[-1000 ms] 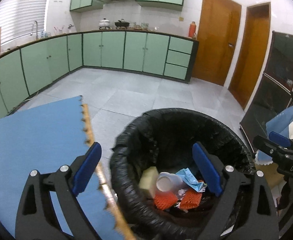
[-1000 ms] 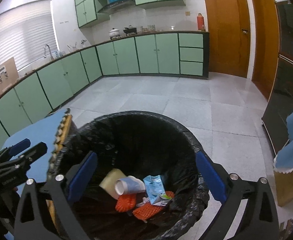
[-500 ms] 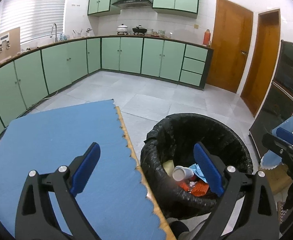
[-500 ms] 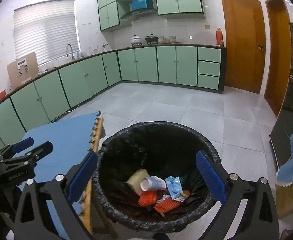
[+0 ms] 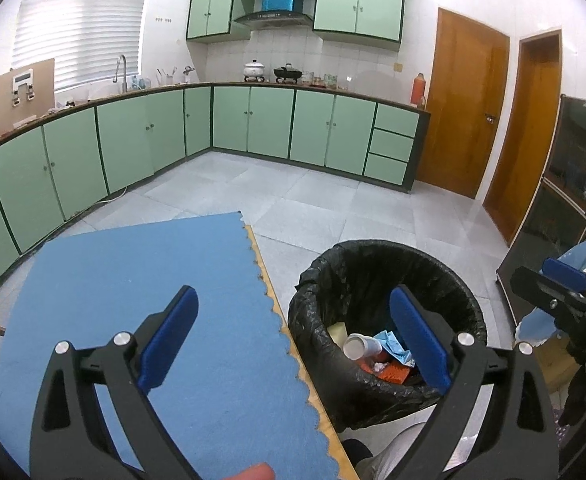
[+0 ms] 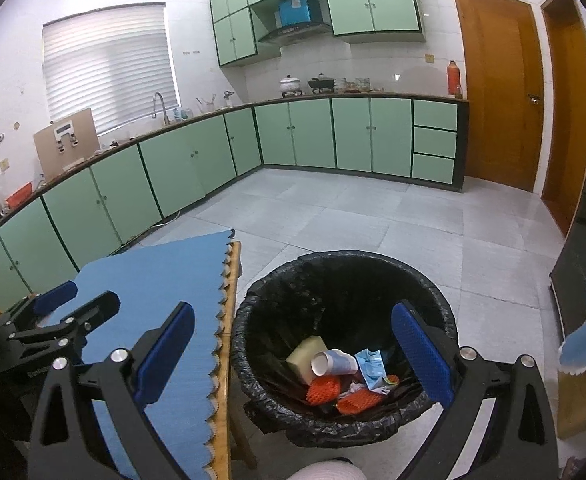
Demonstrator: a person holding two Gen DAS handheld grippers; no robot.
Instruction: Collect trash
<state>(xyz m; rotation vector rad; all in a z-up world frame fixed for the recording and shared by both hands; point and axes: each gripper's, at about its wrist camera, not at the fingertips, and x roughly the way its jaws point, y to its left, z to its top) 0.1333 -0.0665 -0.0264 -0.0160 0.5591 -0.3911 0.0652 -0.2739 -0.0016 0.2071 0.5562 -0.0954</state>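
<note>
You are lifting both grippers away from the bin (image 6: 345, 320) | left gripper (image 5: 293, 340) wide, empty | right gripper (image 6: 293, 352) wide, empty | trash (image 6: 333, 364) lying inside | blue mat (image 5: 133, 300) bare to its edges: collection looking finished.

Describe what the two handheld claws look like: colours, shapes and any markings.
Both claws, left and right, have black V-shaped frames with triangular cut-outs, silver round bolt heads, and long flat blue pads with a fine grid texture. Faint white lettering marks the right claw's body in the left wrist view; no cables show.

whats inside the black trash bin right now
The trash bin holds a paper cup, yellow sponge, blue wrapper and orange netting. Anything beneath them is hidden.
</note>
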